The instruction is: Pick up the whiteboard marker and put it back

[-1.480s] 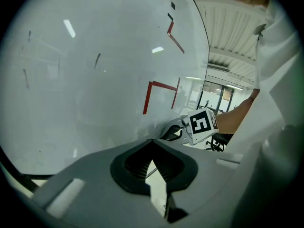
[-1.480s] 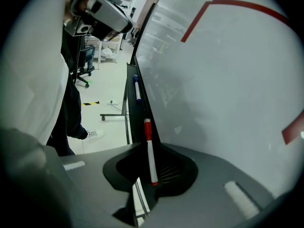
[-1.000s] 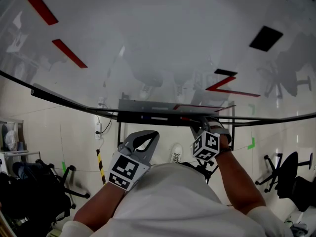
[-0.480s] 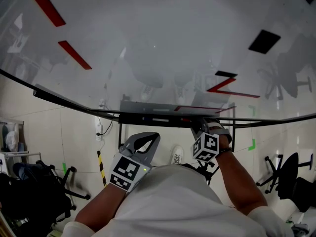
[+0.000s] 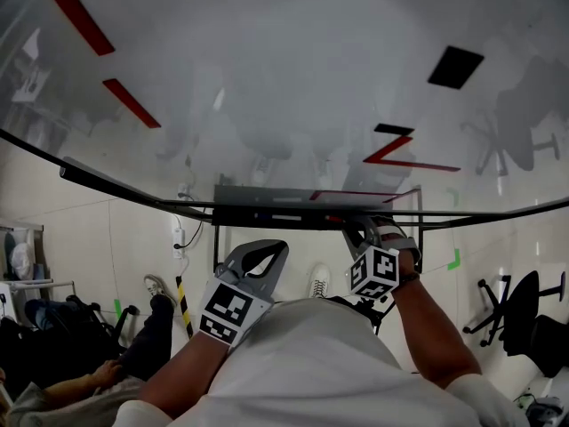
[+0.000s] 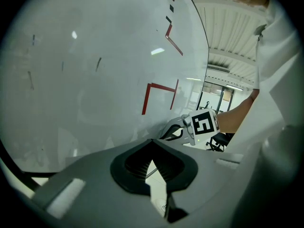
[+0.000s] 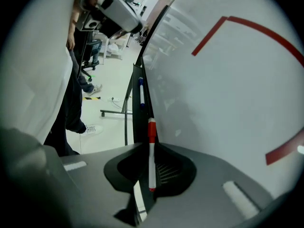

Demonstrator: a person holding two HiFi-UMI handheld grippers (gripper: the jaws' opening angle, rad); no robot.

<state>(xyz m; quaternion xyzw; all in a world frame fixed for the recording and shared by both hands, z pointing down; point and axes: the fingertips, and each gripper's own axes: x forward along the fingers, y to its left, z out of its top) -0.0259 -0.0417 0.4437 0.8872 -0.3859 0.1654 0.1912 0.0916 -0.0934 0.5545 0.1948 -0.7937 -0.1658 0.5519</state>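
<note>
A white whiteboard marker with a red cap (image 7: 151, 151) runs lengthwise between the jaws of my right gripper (image 7: 151, 145), which is shut on it. The marker hangs just over the dark tray (image 7: 137, 113) along the whiteboard's bottom edge, with its red cap pointing along the tray. A blue-capped marker (image 7: 141, 92) lies farther along the tray. In the head view my right gripper (image 5: 360, 229) is at the tray (image 5: 267, 213), below the whiteboard (image 5: 267, 78). My left gripper (image 5: 265, 249) hangs shut and empty beside it, a little short of the tray.
Red and black strokes mark the whiteboard (image 6: 95, 70). The board's stand legs and a power strip (image 5: 177, 231) are on the floor below. A seated person (image 5: 98, 376) is at lower left and office chairs (image 5: 516, 314) at lower right. The holder's white shoe (image 5: 317, 280) shows between the grippers.
The view has tilted slightly and a seated person has come into sight at lower left. Both grippers stay almost where they were, the right one at the tray.
</note>
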